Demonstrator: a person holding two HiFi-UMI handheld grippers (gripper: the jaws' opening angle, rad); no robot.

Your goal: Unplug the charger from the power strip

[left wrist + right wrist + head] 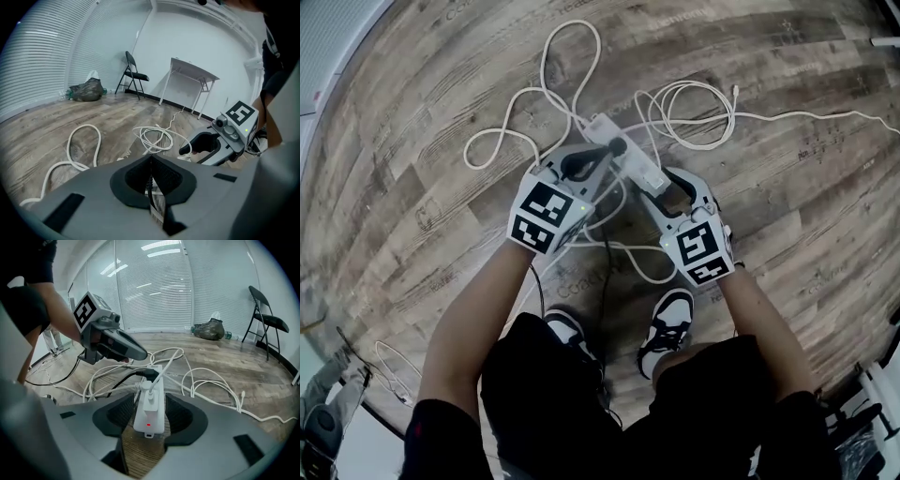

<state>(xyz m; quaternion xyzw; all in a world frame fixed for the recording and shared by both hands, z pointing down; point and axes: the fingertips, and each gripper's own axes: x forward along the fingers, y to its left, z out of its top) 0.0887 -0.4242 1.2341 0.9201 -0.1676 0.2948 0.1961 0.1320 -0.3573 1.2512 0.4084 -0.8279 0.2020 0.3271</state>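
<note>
1. The left hand-held gripper point(151, 161) has its jaws pressed together to a seam. A thin dark line shows in that seam, and I can't tell whether it is a cord or only shadow. In the right gripper view its closed tip hangs just beside the black plug point(150, 373), not on it.
2. White cords point(534, 112) lie in slack loops on the floor point(412, 187), to the left of the strip and beyond it.
3. There is no tabletop here. The strip point(152, 416) lies on the floor, well away from the walls and just ahead of the person's shoes point(670, 314). Its red light point(149, 424) is lit, so I take it to be live.
4. The charger point(151, 397) is white and sits in a socket near the lit end, with its cord running off along the strip. It looks fully seated. The black plug is further along the strip and is also in its socket.
5. The right hand-held gripper point(150, 404) has its jaws spread to the strip's width, with the pads against both sides of the lit end. To my eye it is clamped on the strip to hold it down.
6. As for progress, the bracing looks done but the pulling has not begun, and nothing is out of its socket.
   - What is left, I'd say, is for the left hand-held gripper to open, take the charger's body and draw it straight out while the right holds the strip.
   - The left tip is nearer the black plug than the white charger, so I can't tell which one it is going for.
</note>
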